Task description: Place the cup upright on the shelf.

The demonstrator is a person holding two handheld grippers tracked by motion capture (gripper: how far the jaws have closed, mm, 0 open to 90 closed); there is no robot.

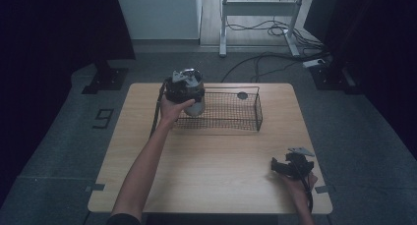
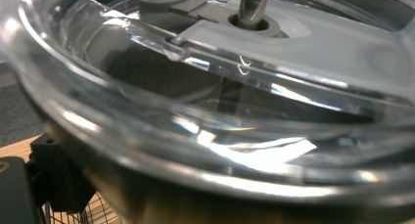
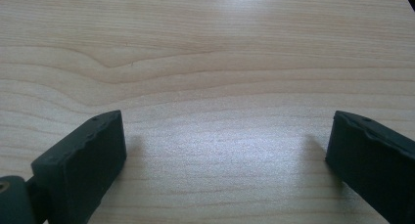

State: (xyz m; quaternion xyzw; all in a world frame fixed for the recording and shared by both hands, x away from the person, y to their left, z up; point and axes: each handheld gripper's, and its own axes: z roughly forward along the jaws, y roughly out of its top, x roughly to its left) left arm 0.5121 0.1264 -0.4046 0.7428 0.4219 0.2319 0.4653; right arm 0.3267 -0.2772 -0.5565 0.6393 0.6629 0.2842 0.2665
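**Clear-lidded tumbler held at the wire basket's left end**

Nearest the lens in the left gripper view is a clear plastic lid (image 2: 235, 116), its rim sweeping across the picture, with a grey slider piece and a straw (image 2: 252, 6) standing in a round hole on top. Below the lid the metal body of the tumbler (image 2: 161, 204) shows, and a patch of wire mesh appears at the bottom left. The left tool's own jaws are mostly hidden behind the tumbler; one black jaw part shows at the lower left, pressed against the cup's side.

From the high view, the left tool (image 1: 184, 90) grips the tumbler (image 1: 194, 104) at the left end of the black wire basket (image 1: 248, 119), which sits on the far half of the wooden desk (image 1: 211, 166). Whether the tumbler rests on the basket floor or hangs just above it cannot be told. A small dark round object (image 1: 242, 95) lies at the basket's far side, well apart from the tumbler. The person's left hand (image 1: 172, 109) wraps the tool's handle, forearm reaching in from the bottom.

The right tool (image 1: 285, 165) rests near the desk's near right corner, held by the right hand (image 1: 300, 183). In the right gripper view its jaws stand wide apart over bare wood (image 3: 210, 87), with nothing between them.
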